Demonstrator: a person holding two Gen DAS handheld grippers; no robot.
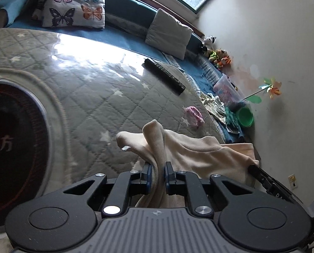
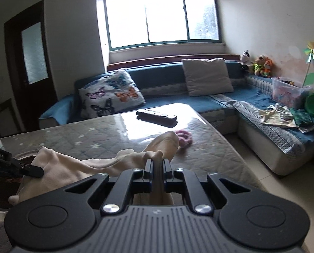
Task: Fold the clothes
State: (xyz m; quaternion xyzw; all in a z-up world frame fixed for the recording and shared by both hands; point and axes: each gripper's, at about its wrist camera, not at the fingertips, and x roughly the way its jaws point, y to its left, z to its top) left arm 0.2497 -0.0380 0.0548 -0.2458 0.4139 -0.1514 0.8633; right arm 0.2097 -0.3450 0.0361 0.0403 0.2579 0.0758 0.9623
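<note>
Left hand-held gripper [image 1: 157,169] and right hand-held gripper [image 2: 157,164] each clamp the cream fleece garment [image 1: 199,149], spreading it above the quilted grey counter [image 1: 89,97] for folding.

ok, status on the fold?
Left gripper and right gripper both shut on cream garment. Garment bunched over table. Pink item and remote lie ahead.

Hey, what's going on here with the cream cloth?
A person is folding clothes with two handheld tools. The left tool and the right tool are each shut on a bunched part of the cream garment, holding it over the quilted table. A remote and pink item lie beyond.
</note>
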